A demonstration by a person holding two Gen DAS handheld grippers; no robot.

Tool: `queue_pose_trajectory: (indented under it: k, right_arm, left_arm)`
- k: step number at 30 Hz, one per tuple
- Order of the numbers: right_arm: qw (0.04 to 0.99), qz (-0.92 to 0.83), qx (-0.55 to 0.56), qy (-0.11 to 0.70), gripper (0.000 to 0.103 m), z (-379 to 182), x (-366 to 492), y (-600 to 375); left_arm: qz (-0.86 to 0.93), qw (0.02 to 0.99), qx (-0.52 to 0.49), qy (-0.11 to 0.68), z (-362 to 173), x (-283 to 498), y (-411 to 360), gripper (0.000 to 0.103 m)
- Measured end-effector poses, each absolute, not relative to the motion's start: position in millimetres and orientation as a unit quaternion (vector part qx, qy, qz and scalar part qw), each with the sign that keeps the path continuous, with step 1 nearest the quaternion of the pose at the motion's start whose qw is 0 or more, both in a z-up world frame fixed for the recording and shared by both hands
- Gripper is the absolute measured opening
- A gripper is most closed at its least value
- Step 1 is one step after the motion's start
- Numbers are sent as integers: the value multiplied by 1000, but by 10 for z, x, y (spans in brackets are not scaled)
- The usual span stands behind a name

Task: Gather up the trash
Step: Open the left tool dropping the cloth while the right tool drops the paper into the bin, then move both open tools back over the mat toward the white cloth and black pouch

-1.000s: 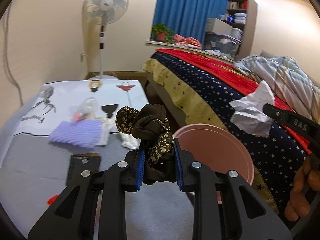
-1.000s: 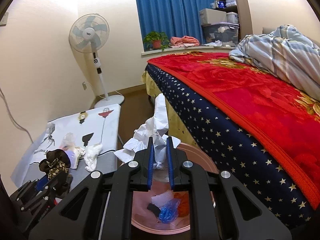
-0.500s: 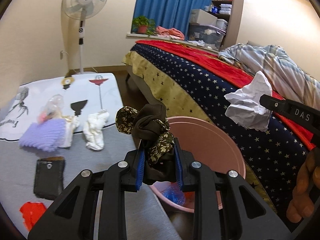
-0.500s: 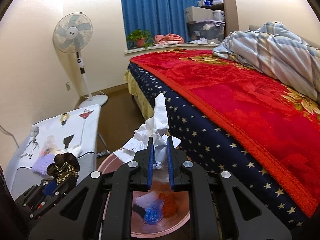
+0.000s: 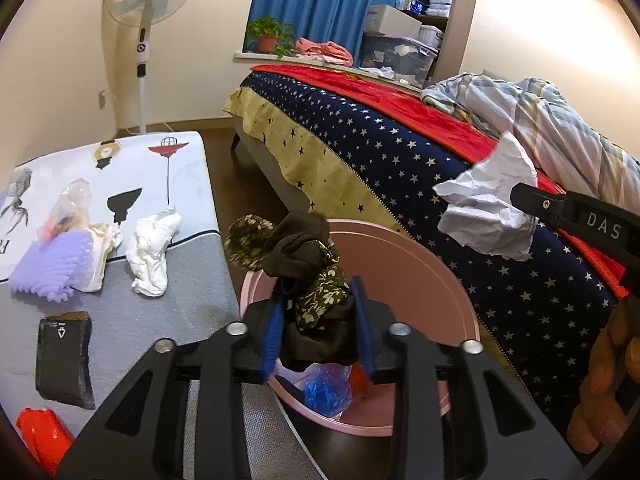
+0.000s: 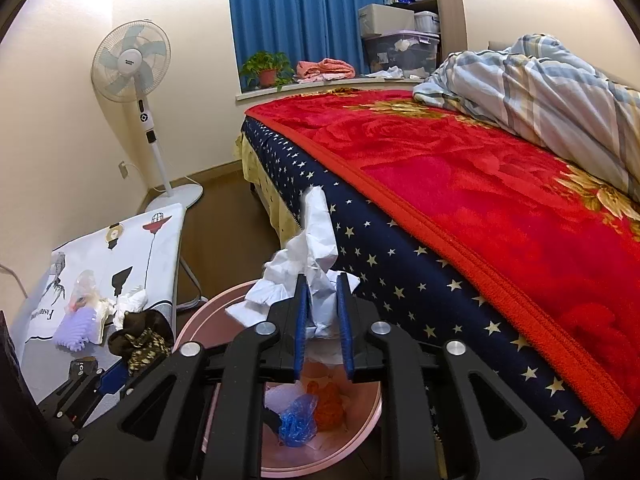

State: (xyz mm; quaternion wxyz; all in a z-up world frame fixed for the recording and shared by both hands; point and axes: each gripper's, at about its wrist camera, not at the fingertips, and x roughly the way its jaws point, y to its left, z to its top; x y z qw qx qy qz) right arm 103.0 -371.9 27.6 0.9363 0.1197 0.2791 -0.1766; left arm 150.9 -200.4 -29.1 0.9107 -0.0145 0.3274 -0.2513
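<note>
My left gripper (image 5: 318,328) is shut on a dark brown and floral cloth wad (image 5: 308,264) and holds it over the near rim of the pink bin (image 5: 420,280). My right gripper (image 6: 323,320) is shut on crumpled white paper (image 6: 316,256) and holds it above the pink bin (image 6: 360,428). The bin holds blue plastic (image 6: 298,420), an orange wad and white scraps. The right gripper with the paper (image 5: 488,212) shows at the right of the left wrist view. The left gripper with the cloth (image 6: 140,340) shows at the lower left of the right wrist view.
A low table (image 5: 192,292) at the left carries a white rag (image 5: 152,248), a purple knit piece (image 5: 56,264), a clear wrapper (image 5: 70,208), a black pouch (image 5: 62,360) and a red item (image 5: 40,436). A bed (image 6: 460,208) fills the right side. A standing fan (image 6: 132,60) stands at the back.
Both grippers have moved closer over the pink bin, still shut on their loads. The bin's inside now shows more in both views.
</note>
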Motion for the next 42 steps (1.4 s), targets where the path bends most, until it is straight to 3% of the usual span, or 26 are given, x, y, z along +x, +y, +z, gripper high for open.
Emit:
queue_pose_trajectory:
  k: [3,5,42]
  right_arm:
    - [934,-184,122,280,43,272,1022,-3729]
    - [933,-189,125,278,49,274,1008,-3747]
    - [946,-140,110,272,49,333,900,-3395]
  left_arm:
    - [-250,910,-16,331,-307,1518,-1993,41]
    - [-247,911,-16,331,-298,1523,-1971,41]
    - [-192,935,-29,296,48,1282,-1226,40]
